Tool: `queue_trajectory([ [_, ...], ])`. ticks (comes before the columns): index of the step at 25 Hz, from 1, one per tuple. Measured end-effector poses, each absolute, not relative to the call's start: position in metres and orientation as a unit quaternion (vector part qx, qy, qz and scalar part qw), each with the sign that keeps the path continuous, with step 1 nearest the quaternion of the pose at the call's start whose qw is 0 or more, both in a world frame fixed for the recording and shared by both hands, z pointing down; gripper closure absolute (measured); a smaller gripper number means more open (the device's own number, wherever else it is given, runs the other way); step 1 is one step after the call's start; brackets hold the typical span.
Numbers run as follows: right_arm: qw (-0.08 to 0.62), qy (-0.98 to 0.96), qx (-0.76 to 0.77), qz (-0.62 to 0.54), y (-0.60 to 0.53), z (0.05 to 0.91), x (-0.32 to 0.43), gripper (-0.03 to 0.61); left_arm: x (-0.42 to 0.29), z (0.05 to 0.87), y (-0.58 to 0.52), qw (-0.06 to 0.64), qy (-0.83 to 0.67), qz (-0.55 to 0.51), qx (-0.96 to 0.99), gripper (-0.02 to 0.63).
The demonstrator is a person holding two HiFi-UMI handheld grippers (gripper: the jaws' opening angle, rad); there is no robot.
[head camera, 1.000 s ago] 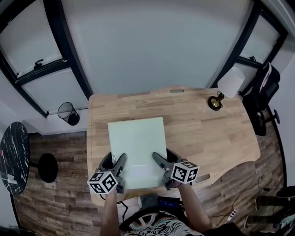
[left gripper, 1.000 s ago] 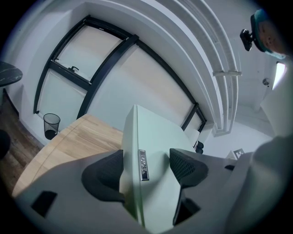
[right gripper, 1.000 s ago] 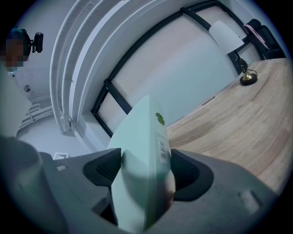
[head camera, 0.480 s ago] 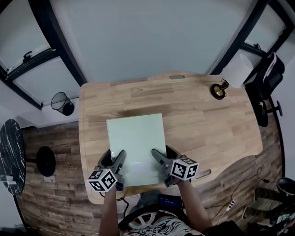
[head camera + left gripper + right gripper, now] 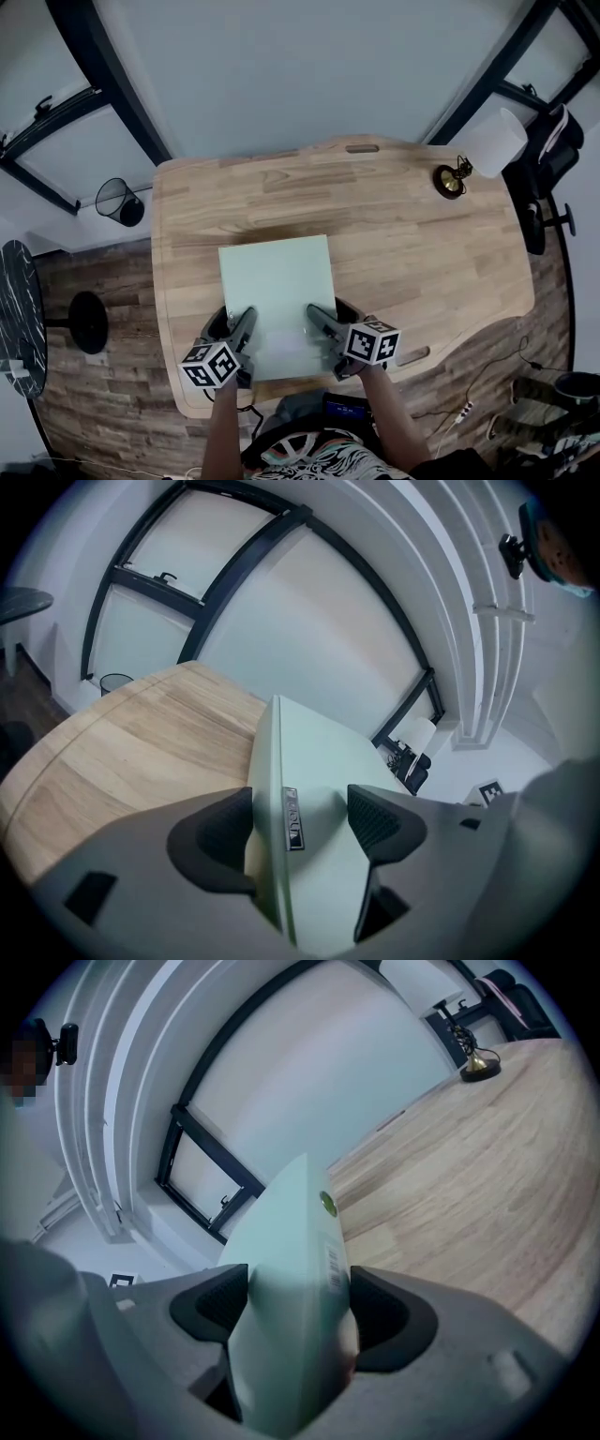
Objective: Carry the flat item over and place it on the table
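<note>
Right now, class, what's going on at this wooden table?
A person holds a two-jaw gripper in each hand. The left gripper and the right gripper are each shut on the near edge of a pale green flat rectangular board, which reaches out over the light wooden table. Whether the board already rests on the tabletop or hangs just above it is unclear.

Head cam looks steeply down on the whole table (image 5: 422, 244). Left gripper (image 5: 232, 323) and right gripper (image 5: 330, 319) cams sit right at their jaws, facing across that same tabletop.
</note>
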State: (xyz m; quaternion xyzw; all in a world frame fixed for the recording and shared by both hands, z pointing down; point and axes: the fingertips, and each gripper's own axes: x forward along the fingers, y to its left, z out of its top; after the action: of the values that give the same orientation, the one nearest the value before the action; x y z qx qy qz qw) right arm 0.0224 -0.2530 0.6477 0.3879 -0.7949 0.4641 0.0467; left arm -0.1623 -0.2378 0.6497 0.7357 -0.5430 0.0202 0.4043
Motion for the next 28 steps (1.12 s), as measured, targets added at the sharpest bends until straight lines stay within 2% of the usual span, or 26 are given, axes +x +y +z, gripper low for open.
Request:
queue_trajectory([
  [13,0.094,-0.771,0.400,0.487,-0.269,0.676,0.026,0.253,-0.157,0.684,-0.253,0.441,-0.540,0.049,0.715,0.301],
  [18,0.149,-0.764,0.421,0.466,-0.267,0.689,0.031,0.253,-0.154,0.690,-0.253,0.440,-0.550,0.079,0.705,0.302],
  [28,0.155,-0.765,0.425,0.458,-0.270,0.689,0.032,0.255,-0.154,0.692,-0.255,0.442,-0.554,0.085,0.700,0.302],
])
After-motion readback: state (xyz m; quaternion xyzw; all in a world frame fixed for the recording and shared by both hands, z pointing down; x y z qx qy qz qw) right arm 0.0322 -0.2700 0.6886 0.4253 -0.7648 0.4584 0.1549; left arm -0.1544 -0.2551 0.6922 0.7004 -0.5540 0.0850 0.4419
